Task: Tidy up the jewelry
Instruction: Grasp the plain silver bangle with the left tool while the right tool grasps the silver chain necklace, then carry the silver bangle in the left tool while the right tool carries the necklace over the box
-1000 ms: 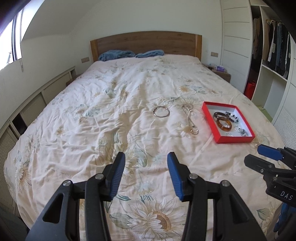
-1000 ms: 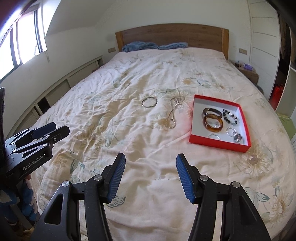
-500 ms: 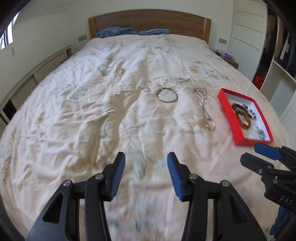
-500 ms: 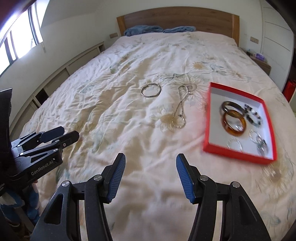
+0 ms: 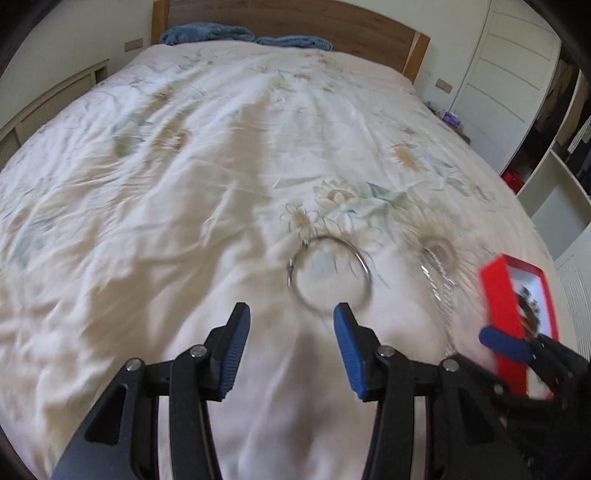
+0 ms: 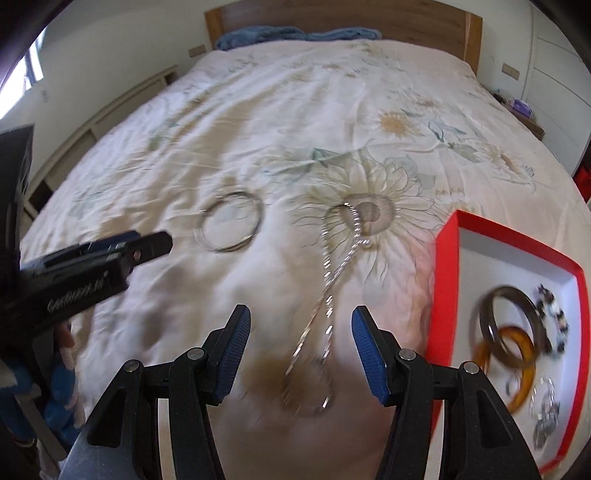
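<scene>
Jewelry lies in two groups on the bed (image 6: 258,110). A silver bangle (image 5: 328,275) rests flat on the floral duvet, just ahead of my left hand-held gripper (image 5: 291,328), whose blue-padded jaws stand apart with nothing between them; the ring sits slightly right of the gap, near the right finger's tip. Beside it, to the right, a silver chain necklace (image 6: 332,280) runs in a long doubled loop from a printed sunflower toward my right hand-held gripper (image 6: 301,328). That gripper's jaws are likewise spread and hold nothing; the chain passes between them in the right wrist view, though motion blur leaves me unable to tell whether the pads touch it or hang above it. Right of the necklace sits a red tray (image 6: 443,288) with a white floor, holding a dark bangle (image 6: 511,317), an amber bangle (image 6: 517,369) overlapping it, a beaded bracelet (image 6: 554,321) and several small silver pieces (image 6: 543,406), possibly rings. Beyond, blue folded blankets (image 6: 295,37) lie against the wooden headboard (image 6: 332,14).
</scene>
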Motion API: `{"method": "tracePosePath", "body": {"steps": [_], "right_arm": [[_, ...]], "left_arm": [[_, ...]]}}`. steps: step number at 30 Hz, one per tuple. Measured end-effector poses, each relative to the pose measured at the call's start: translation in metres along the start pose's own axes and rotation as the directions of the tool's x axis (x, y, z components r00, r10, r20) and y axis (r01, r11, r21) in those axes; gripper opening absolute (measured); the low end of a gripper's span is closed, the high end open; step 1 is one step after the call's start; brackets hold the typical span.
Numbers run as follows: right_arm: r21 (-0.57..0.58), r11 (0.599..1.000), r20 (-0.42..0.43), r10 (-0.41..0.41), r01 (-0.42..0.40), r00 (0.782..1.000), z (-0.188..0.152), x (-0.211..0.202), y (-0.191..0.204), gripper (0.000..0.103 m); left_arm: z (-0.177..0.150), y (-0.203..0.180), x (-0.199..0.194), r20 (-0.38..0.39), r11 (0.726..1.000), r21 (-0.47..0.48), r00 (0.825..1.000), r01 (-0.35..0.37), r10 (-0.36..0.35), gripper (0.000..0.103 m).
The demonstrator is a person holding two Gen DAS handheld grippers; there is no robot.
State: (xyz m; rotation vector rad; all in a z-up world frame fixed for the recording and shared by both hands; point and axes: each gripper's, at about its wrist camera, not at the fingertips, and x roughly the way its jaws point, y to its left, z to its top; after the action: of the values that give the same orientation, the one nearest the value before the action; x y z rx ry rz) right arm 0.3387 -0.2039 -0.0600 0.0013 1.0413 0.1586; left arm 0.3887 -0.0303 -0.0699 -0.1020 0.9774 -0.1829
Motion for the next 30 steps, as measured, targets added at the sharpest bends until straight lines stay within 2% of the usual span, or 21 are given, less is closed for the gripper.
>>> {"method": "tracePosePath", "body": {"steps": [4,8,11,14,15,18,19,30], "right_arm": [[-0.019,1.000,-0.017,-0.016,0.016,1.000,0.010,0.021,-0.004,0.053],[-0.024,1.000,-0.035,-0.016,0.015,0.999,0.015,0.036,-0.005,0.053],[-0.035,0.999,-0.054,-0.019,0.018,0.998,0.013,0.042,-0.003,0.048],[-0.019,1.000,-0.068,0.024,-0.025,0.997,0.011,0.043,0.000,0.025],[-0.019,0.999,-0.070,0.040,-0.041,0.997,0.010,0.041,0.003,0.019],[-0.018,0.999,-0.055,0.049,-0.050,0.997,0.006,0.034,0.006,0.005],[-0.005,0.998,-0.045,0.063,-0.063,0.997,0.005,0.030,0.006,0.003],[0.015,0.988,0.042,0.151,-0.152,0.988,-0.010,-0.034,0.016,0.002]], "left_arm": [[0.014,-0.001,0.039,-0.024,0.999,0.028,1.000,-0.019,0.020,0.045],[0.014,-0.009,0.055,-0.022,0.995,0.087,0.999,-0.039,0.041,0.044],[0.013,-0.009,0.060,-0.020,0.994,0.097,0.998,-0.051,0.053,0.030],[0.010,-0.011,0.056,-0.008,0.993,0.111,1.000,-0.030,0.031,0.009],[0.009,-0.011,0.053,-0.004,0.994,0.112,1.000,-0.020,0.021,0.005],[0.007,-0.009,0.043,0.006,0.996,0.091,1.000,-0.001,0.001,0.004],[0.005,-0.007,0.038,0.008,0.997,0.080,1.000,0.005,-0.005,0.004],[-0.017,-0.012,-0.024,0.035,0.997,0.077,0.999,0.002,-0.004,0.004]]}}
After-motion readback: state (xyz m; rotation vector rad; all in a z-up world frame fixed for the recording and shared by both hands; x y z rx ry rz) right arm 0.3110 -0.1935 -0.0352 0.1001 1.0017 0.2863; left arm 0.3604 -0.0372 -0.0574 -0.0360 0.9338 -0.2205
